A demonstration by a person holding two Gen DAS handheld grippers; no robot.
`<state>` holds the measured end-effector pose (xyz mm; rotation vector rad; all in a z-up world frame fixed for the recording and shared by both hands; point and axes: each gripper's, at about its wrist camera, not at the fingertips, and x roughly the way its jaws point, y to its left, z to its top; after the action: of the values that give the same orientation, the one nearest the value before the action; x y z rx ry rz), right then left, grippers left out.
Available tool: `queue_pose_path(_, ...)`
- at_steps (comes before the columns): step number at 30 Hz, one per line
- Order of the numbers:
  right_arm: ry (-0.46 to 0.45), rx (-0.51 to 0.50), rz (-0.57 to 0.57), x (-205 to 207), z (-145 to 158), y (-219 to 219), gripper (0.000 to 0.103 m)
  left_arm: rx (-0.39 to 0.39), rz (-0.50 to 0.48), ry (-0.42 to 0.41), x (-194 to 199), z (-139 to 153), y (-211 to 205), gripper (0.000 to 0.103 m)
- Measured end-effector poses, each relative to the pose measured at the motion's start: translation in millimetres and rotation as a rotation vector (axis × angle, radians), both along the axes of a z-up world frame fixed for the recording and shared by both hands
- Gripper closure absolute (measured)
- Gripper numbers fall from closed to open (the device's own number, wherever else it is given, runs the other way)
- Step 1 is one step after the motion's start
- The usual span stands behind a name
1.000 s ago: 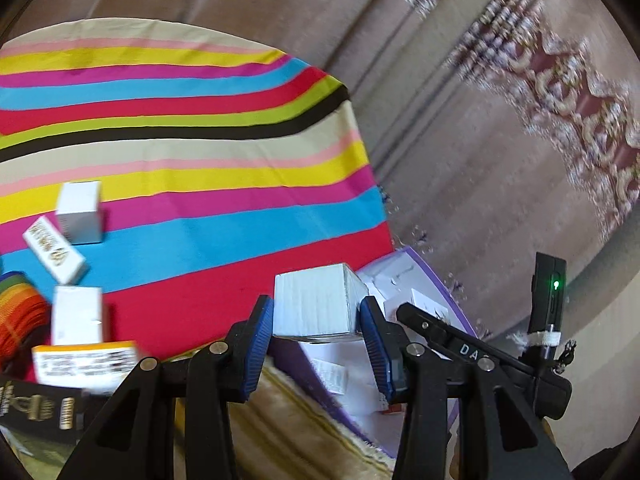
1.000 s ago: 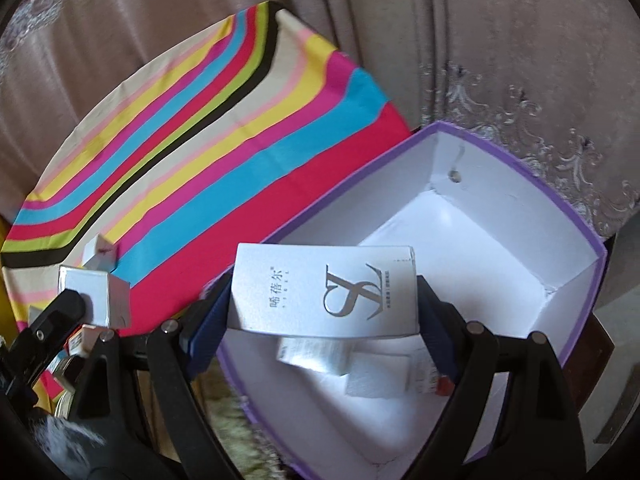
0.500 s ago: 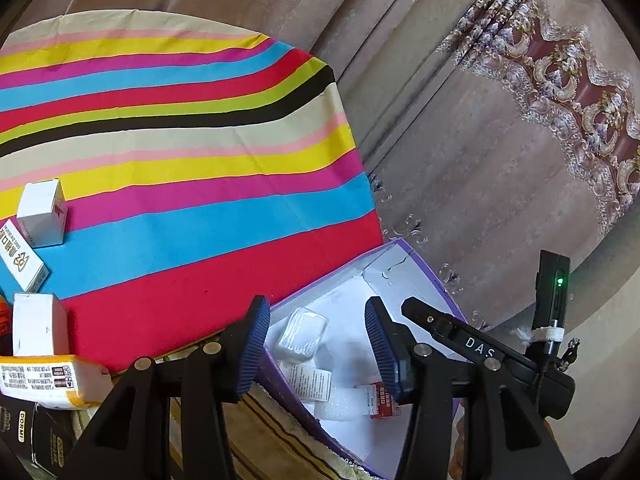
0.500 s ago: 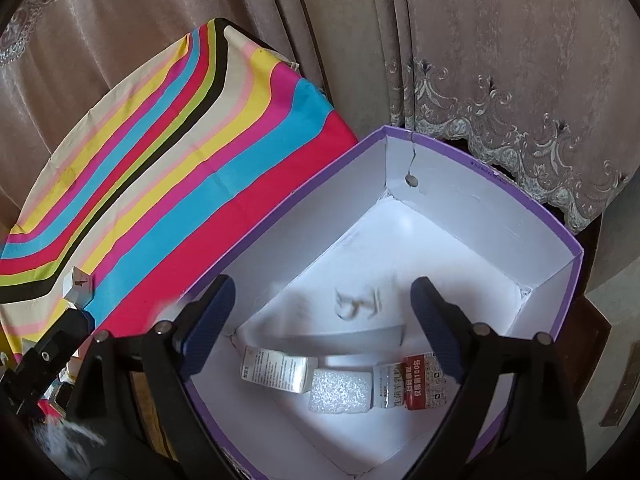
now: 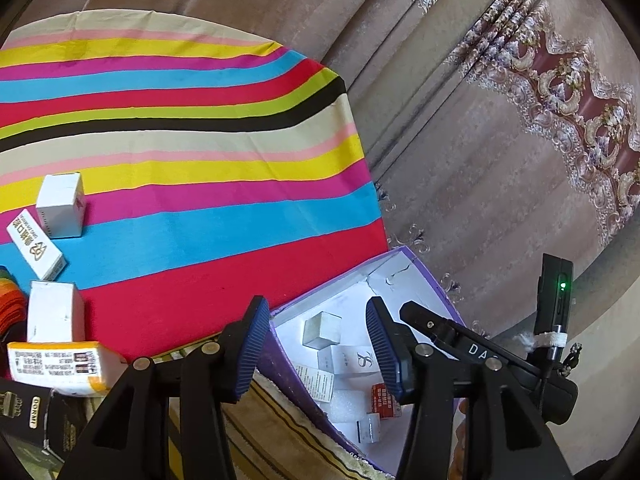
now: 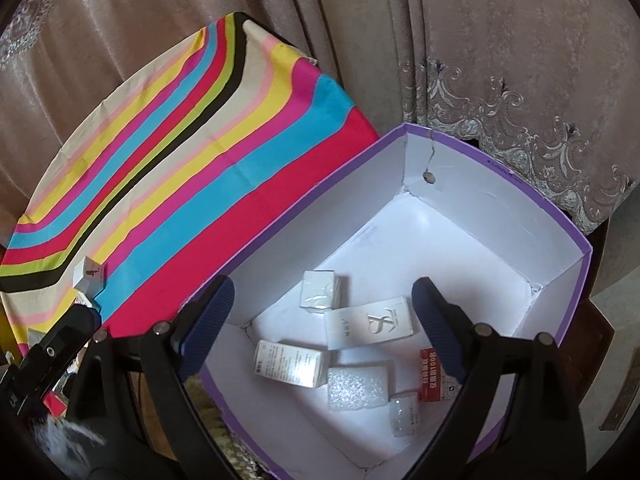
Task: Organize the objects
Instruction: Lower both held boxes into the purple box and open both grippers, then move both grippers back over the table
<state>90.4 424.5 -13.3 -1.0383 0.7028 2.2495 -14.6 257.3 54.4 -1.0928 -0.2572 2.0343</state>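
- Purple-rimmed cardboard box [image 6: 560, 216], white inside, stands just beside the edge of the striped cloth [image 6: 168, 152]; its rim also shows in the left wrist view [image 5: 432, 280].
- Inside the box, lying loose on the floor: a small white carton [image 6: 320, 290], a flat white carton with a grey logo [image 6: 370, 322] touching it, a printed medicine carton [image 6: 292, 364], a foam block [image 6: 358, 388], a red-labelled pack [image 6: 434, 372] and a small clear-wrapped item [image 6: 406, 416].
- Right gripper [image 6: 324, 332]: jaws spread wide above the box, nothing between them.
- Left gripper [image 5: 316, 348]: jaws likewise apart and unloaded, hovering over the near corner of the box; the small white carton [image 5: 322, 330] is seen between them, well below.
- On the striped cloth [image 5: 180, 140], left side: two white cartons [image 5: 60, 210] [image 5: 54, 312], a long white carton with printed characters [image 5: 36, 244], and an orange-and-white carton [image 5: 60, 366].
- Patterned brown curtain [image 5: 520, 120] behind.
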Motion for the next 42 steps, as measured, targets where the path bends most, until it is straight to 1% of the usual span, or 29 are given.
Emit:
queue_pose_path(2,0.001,0.004,0.013,-2,2,-4,0.011,0.000,0.010,0.011,1,2,-3,0.050)
queue_pose_path(6,0.008,0.020,0.040,-5,8,-15,0.011,0.003,0.048,0.036,3,7,-16,0.041)
queue_pose_path(7,0.008,0.022,0.047,-6,8,-17,0.011,0.005,0.058,0.040,3,8,-20,0.040)
queue_pose_path(9,0.008,0.026,0.063,-8,10,-23,0.011,0.009,0.088,0.051,3,12,-32,0.036)
queue_pose_path(15,0.005,0.035,0.117,-19,14,-45,0.011,0.017,0.181,0.072,2,18,-71,0.030)
queue_pose_path(18,0.002,0.041,0.152,-25,15,-58,0.011,0.019,0.240,0.084,2,21,-94,0.028)
queue_pose_path(22,-0.003,0.047,0.202,-33,14,-77,0.011,0.031,0.317,0.084,0,22,-127,0.026)
queue_pose_path(25,-0.002,0.055,0.249,-40,15,-93,0.011,0.041,0.361,0.077,-1,22,-145,0.025)
queue_pose_path(34,-0.001,0.059,0.395,-58,13,-143,0.009,0.044,0.442,0.092,1,22,-186,0.023)
queue_pose_path(42,-0.007,0.075,0.496,-67,16,-179,0.008,0.062,0.495,0.060,2,14,-216,0.021)
